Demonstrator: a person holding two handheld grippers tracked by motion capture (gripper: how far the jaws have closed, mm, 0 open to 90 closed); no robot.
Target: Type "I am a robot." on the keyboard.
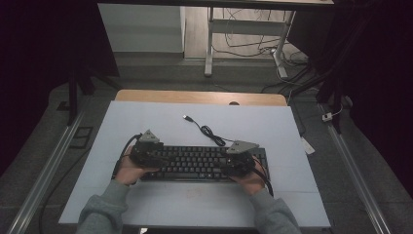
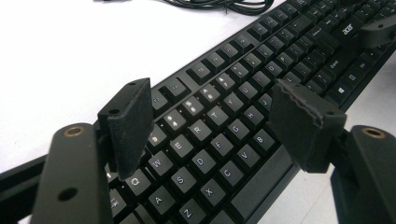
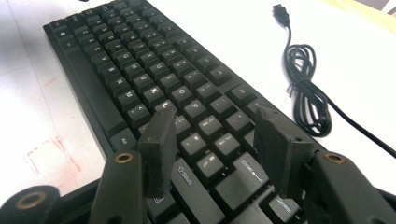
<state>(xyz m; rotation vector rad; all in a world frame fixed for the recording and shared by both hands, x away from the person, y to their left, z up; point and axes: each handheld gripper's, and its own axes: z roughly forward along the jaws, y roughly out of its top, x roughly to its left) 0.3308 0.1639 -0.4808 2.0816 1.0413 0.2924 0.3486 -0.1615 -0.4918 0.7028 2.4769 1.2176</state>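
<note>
Low at centre frame, I hover my left gripper and right gripper over the keyboard ends, jaws wide and empty, probably to lift it evenly.

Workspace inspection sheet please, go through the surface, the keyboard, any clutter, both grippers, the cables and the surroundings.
Surface: white table, wooden edge at the far side, faint red marks near the keyboard.
Job's things: black keyboard lying flat, near the person's side.
Clutter: nothing seen.
Grippers: left gripper over the keyboard's left end, jaws open, nothing between them; right gripper over its right end, jaws open, nothing between them.
Cables: keyboard cable loosely coiled behind it, USB plug lying free.
Surroundings: grey floor, desk legs and loose wires beyond.
</note>
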